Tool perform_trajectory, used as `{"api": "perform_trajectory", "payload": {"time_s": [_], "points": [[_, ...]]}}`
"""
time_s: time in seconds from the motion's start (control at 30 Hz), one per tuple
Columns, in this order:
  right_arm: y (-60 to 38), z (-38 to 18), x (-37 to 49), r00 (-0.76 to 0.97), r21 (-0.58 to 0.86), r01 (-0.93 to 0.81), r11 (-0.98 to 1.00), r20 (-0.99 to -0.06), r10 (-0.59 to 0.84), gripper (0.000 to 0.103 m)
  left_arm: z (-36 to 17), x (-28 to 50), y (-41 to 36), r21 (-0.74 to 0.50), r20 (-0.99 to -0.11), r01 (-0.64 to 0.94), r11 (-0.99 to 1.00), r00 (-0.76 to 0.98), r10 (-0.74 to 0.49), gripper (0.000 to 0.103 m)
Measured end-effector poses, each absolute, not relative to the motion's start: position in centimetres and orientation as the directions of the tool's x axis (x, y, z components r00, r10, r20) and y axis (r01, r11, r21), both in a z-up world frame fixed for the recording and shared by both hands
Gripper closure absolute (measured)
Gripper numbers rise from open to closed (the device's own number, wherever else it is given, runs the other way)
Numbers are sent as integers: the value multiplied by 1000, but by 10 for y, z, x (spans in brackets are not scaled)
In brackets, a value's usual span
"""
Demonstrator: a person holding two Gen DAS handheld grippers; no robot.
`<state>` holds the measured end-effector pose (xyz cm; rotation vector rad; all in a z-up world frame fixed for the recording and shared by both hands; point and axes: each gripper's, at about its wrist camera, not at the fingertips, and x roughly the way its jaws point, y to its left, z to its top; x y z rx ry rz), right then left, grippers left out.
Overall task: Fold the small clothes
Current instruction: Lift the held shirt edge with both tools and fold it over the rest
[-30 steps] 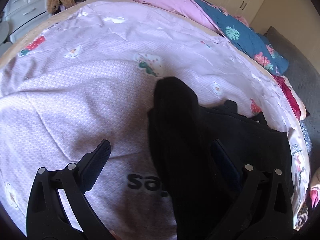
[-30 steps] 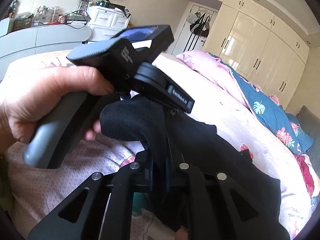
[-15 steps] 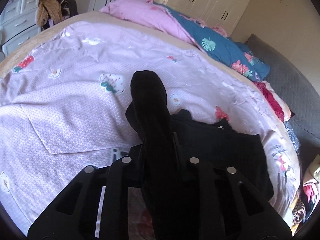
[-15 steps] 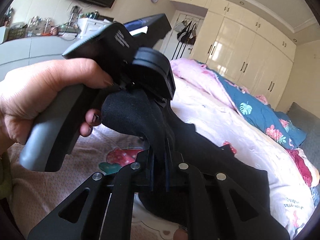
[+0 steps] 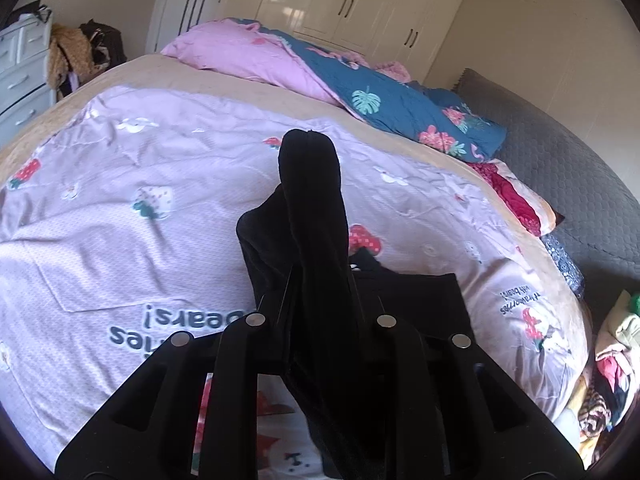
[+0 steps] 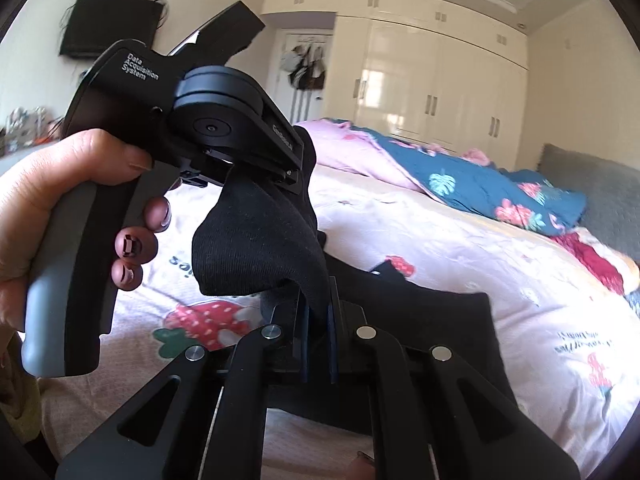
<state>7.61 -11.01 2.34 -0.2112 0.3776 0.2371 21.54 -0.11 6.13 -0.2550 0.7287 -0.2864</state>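
Observation:
A black sock (image 5: 312,200) stands up from between the shut jaws of my left gripper (image 5: 320,296), lifted above the bed. My right gripper (image 6: 318,312) is shut on the other part of the same sock (image 6: 256,248), which bulges to the left and runs up into the left gripper's fingers (image 6: 286,160). The left gripper's body and the hand that holds it (image 6: 60,184) fill the left of the right wrist view. A second black garment (image 6: 420,320) lies flat on the bed beneath both grippers, also in the left wrist view (image 5: 420,300).
The bed has a lilac strawberry-print cover (image 5: 140,184). A pink and blue floral duvet (image 5: 380,96) is heaped at the far side. A grey headboard (image 5: 560,160) is at right, with a pile of clothes (image 5: 608,380) below it. Drawers (image 5: 20,76) stand far left.
My left gripper closed on the sock and lifted it; both grippers have risen and tilted up, so more of the wardrobes and wall shows. My right gripper stayed shut on the sock.

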Motion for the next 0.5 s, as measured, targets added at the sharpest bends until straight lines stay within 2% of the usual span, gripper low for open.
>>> {"api": "perform_trajectory", "payload": {"time_s": [0.2,0.5], "points": [[-140,29,75,905,-84,-210,974,-393,162,97,70,216,-35,-301,-626,202,932,695,-353,91],[-187,24,84,859,95,-145,985,-482,173,97,57,229,-78,-306,-675,232,923,631,-382,91]]}}
